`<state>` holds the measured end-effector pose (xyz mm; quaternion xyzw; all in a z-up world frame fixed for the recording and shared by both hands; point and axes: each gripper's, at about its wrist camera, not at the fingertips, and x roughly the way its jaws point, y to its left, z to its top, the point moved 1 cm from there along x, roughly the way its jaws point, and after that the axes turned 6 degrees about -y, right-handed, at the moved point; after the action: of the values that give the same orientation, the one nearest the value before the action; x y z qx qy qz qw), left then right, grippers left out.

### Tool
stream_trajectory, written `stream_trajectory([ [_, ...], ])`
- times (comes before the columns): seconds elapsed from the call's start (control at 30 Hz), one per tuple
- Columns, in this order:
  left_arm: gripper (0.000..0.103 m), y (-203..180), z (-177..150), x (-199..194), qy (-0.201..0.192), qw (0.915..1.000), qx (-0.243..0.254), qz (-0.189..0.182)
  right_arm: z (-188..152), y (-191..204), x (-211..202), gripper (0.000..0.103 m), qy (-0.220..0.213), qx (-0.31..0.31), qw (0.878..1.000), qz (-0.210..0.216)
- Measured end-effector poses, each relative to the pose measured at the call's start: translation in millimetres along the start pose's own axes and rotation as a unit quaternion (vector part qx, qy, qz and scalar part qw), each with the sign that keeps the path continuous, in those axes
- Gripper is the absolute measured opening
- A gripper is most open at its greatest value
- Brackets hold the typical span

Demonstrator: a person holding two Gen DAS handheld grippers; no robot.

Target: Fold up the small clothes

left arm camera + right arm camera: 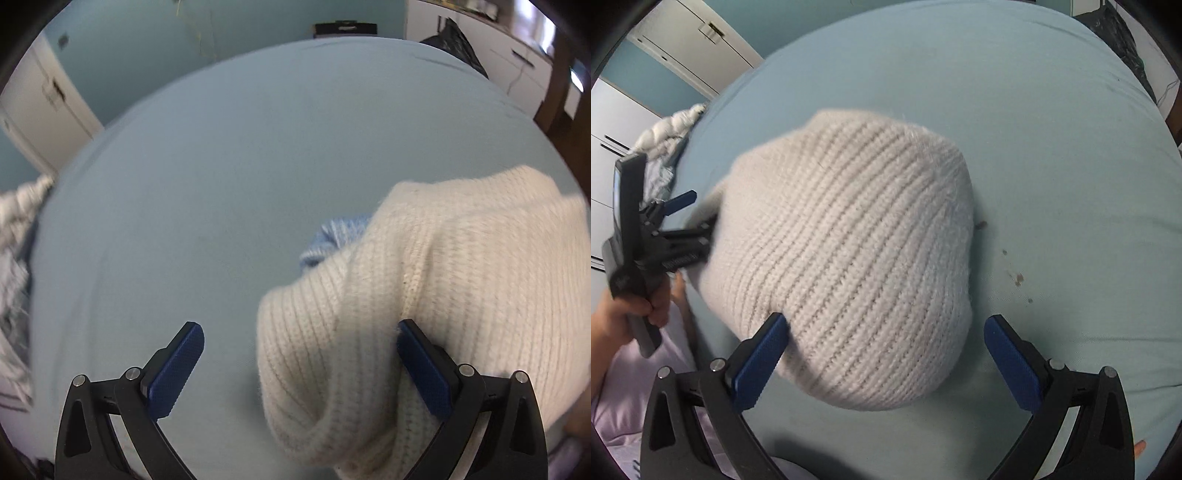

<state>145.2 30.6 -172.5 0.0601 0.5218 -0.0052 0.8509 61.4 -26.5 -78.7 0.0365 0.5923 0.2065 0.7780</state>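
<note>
pale blue bedsheet (1052, 155) covers the whole work surface, a few small brown specks (1018, 278) on it to the right. right gripper (884, 363) spread wide, blue pads either side of the near edge of a cream ribbed knit sweater (849, 251), left pad touching the knit, right pad apart from it. left gripper (301, 363) also spread wide, its right pad against the cream knit, left pad over bare sheet. light blue knit piece (332, 240) pokes out from under the sweater's far left side. white quilted bedding (670, 125) bunched at the far left edge. white wardrobe doors (694, 37) beyond.
</note>
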Motion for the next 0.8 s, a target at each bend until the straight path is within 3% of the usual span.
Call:
stream_trajectory([
  [0.07,0.103,1.2,-3.8,0.1,0.002,1.0000,-0.002,-0.009,-7.7,-0.4,-3.8,0.102,0.004,-0.016,1.000,-0.024],
  [0.2,0.103,-5.9,-9.9,-8.4,-0.015,0.9996,0.018,0.013,-13.3,23.3,1.1,0.102,-0.012,-0.055,0.994,-0.089],
  [0.37,0.103,-8.5,-12.1,-9.0,0.001,0.9999,-0.010,0.003,19.1,59.7,-23.8,0.102,0.002,-0.065,0.990,-0.129],
  [0.43,0.103,-6.7,-12.6,-7.8,0.000,0.9999,-0.010,0.003,36.8,76.3,-46.8,0.102,-0.050,-0.066,0.992,-0.097],
  [0.5,0.103,-8.4,-14.6,-10.0,-0.004,0.9999,-0.010,0.003,49.3,83.7,-51.1,0.102,-0.064,-0.056,0.993,-0.081],
  [0.67,0.103,-2.7,-17.1,-9.3,-0.008,1.0000,-0.003,0.002,65.4,83.0,6.0,0.102,0.010,-0.025,0.995,-0.101],
  [0.8,0.103,0.5,-18.3,-9.7,-0.015,0.9999,-0.003,0.005,64.2,61.8,39.5,0.102,0.013,0.049,0.998,-0.037],
])
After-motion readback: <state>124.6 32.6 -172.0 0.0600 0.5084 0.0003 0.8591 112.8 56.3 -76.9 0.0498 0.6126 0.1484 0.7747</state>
